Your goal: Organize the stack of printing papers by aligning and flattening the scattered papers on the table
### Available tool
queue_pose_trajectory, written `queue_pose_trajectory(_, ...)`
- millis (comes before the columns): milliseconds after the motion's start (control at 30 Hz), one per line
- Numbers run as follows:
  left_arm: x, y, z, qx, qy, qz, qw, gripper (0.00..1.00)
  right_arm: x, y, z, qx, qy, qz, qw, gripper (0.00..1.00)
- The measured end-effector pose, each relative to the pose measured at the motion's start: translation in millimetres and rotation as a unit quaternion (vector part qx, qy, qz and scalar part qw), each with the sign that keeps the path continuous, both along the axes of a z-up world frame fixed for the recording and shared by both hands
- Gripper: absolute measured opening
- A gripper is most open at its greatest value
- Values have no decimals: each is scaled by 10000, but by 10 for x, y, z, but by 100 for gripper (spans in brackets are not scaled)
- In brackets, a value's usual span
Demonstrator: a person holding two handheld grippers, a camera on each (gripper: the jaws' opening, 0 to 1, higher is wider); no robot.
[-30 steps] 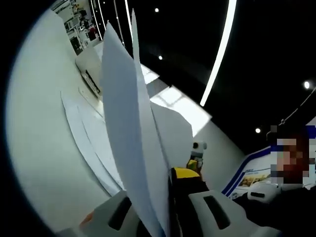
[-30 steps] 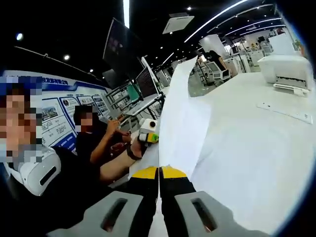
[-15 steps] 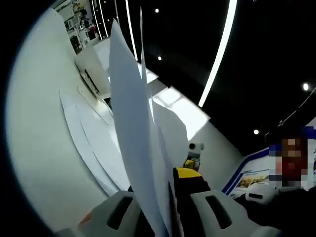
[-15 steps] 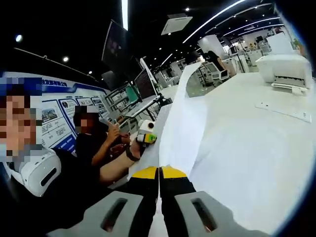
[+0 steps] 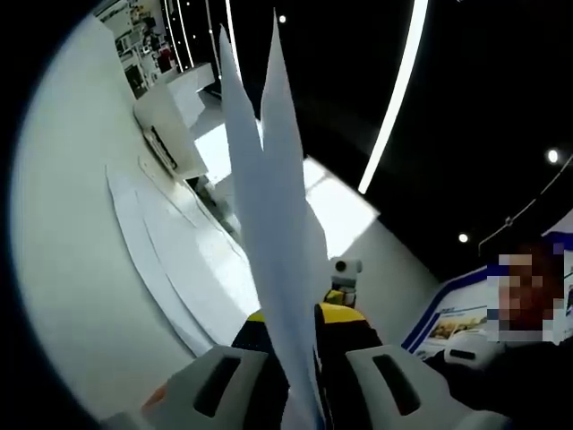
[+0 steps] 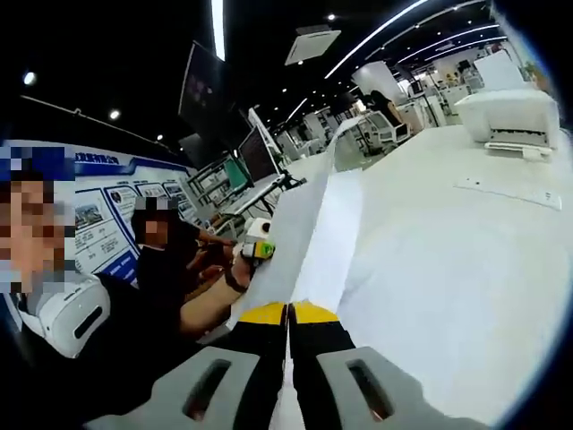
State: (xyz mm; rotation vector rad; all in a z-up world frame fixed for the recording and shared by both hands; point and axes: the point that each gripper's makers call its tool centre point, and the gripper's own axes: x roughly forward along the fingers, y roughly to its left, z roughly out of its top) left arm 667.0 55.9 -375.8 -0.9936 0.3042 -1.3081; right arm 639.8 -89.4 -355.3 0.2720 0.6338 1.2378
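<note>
In the left gripper view, the left gripper [image 5: 300, 358], grey-bodied with yellow-tipped black jaws, is clamped on the lower edge of a bundle of thin white printing paper sheets [image 5: 273, 206]. The sheets are lifted off the white tabletop [image 5: 72, 296] and seen nearly edge-on. Their long axis runs straight away from the jaws, and two pointed corners fan slightly apart at the far end. Beside the held bundle, more loose white sheets [image 5: 170, 251] lie flat on the tabletop, overlapping and skewed, their long edges running toward a white box-shaped printer [image 5: 166, 125] at the far edge of the tabletop.

In the right gripper view, the right gripper [image 6: 288, 318] has its yellow-tipped jaws pressed together on the near edge of the white paper [image 6: 313, 242]. From there the paper stretches away from the jaws with a crease along its length, its far corner pointing toward the back of the room. The other gripper [image 6: 257, 244], white with a yellow and green patch, sits at the paper's left edge. The white printer [image 6: 510, 116] stands at the far right corner of the tabletop [image 6: 448, 269]. A seated person in dark clothes [image 6: 175, 260] is beyond the left edge.
</note>
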Motion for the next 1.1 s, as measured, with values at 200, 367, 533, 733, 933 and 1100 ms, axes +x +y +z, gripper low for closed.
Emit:
queue_pose_trajectory(200, 32, 26, -8, -7, 0, 3, 10000, 12, 9, -32, -7, 44, 34, -56, 10000, 0)
queue_pose_trajectory(367, 50, 42, -16, -7, -3, 1, 10000, 12, -13, -47, -43, 60, 88, -94, 9999, 0)
queue_pose_trajectory(533, 47, 38, -18, 0, -8, 5, 10000, 12, -10, -40, -62, 108, 152, -100, 9998, 0)
queue_pose_trajectory(733, 34, 30, -16, 9, -29, 0, 10000, 12, 19, 60, -17, 239, 197, -34, 9995, 0)
queue_pose_trajectory(933, 26, 20, -13, 7, -34, 2, 10000, 12, 41, 165, 24, 408, 298, 21, 9987, 0)
queue_pose_trajectory(1100, 18, 11, -14, 19, -36, 5, 10000, 12, 87, 207, -35, 576, 558, -86, 9967, 0)
